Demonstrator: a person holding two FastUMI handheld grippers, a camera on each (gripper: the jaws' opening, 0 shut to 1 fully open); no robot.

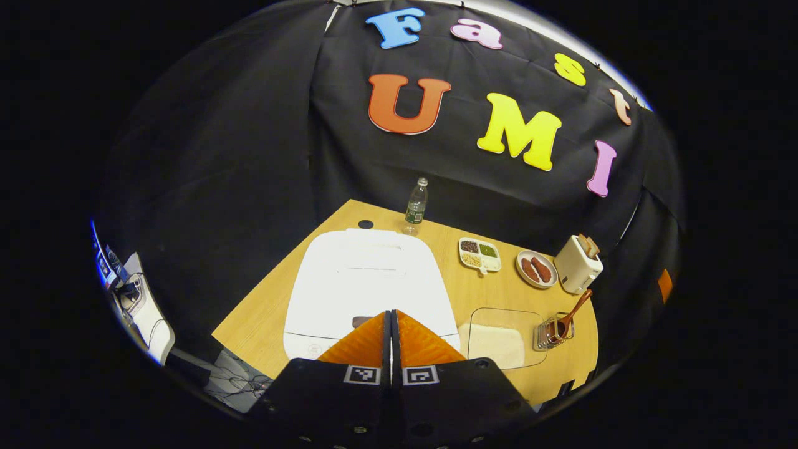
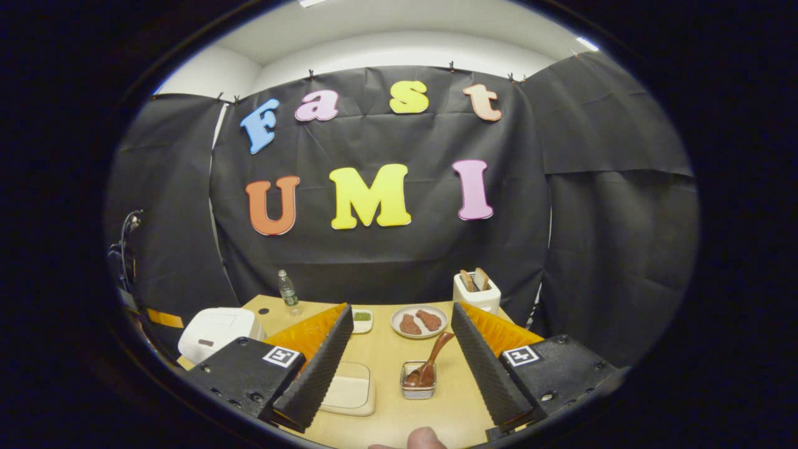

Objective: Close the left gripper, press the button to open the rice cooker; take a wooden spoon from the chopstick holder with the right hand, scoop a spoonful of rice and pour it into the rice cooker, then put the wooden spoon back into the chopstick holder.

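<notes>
Hovering over the rice cooker (image 1: pixel 368 280), left gripper (image 1: pixel 391 324) fingers together.

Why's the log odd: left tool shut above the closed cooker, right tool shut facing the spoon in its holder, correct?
One error: the right tool is open, fingers spread wide in the right gripper view. Left tool is shut above the closed rice cooker; wooden spoon sits in its holder.

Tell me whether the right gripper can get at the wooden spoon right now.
Probably yes. The right gripper is open, and the wooden spoon stands in the chopstick holder straight ahead between its fingers, with nothing in between.
</notes>
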